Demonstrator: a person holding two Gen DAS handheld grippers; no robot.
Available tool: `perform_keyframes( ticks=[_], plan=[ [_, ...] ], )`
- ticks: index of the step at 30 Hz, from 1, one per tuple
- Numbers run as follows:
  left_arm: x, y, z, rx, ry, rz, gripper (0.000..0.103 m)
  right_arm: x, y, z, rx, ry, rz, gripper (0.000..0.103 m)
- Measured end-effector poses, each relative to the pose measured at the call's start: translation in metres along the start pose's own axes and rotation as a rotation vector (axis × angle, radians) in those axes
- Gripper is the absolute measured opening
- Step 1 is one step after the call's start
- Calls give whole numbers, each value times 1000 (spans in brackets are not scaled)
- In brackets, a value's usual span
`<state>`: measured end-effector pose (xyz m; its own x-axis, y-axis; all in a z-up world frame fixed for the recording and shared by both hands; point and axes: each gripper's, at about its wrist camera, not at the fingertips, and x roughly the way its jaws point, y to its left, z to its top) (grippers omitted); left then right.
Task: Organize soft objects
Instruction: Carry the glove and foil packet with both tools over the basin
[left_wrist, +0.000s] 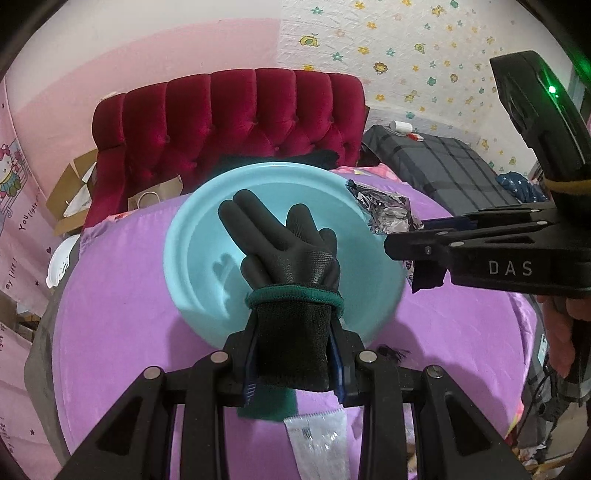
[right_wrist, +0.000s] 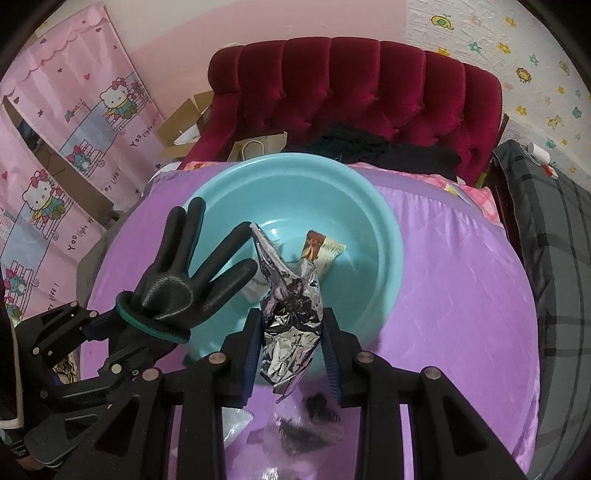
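Left tool (left_wrist: 291, 354) is clenching a black glove (left_wrist: 284, 251) by its cuff above the teal basin (left_wrist: 184, 229) — right tool (right_wrist: 291, 347) is gripping a crumpled foil bag (right_wrist: 291, 317) over it.

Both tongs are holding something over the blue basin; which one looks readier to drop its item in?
Probably the left: its glove hangs over the basin middle, while the right tongs' foil bag sits above the near rim.
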<state>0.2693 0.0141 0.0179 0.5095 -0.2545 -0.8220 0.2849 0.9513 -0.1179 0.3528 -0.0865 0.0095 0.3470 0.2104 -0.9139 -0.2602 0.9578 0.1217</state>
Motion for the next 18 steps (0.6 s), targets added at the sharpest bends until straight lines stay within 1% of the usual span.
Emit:
perform_keyframes(
  ticks=[8,12,18],
  plan=[
    [43,11,27,-2,17,12,34,41,-13,26,8,21,-5,33],
    [65,16,34,-6,38,16,34,62,-17,33,5,34,-14,33],
    [94,17,40,13,63,28,34,96,-27,38,30,71,-6,33]
  ],
)
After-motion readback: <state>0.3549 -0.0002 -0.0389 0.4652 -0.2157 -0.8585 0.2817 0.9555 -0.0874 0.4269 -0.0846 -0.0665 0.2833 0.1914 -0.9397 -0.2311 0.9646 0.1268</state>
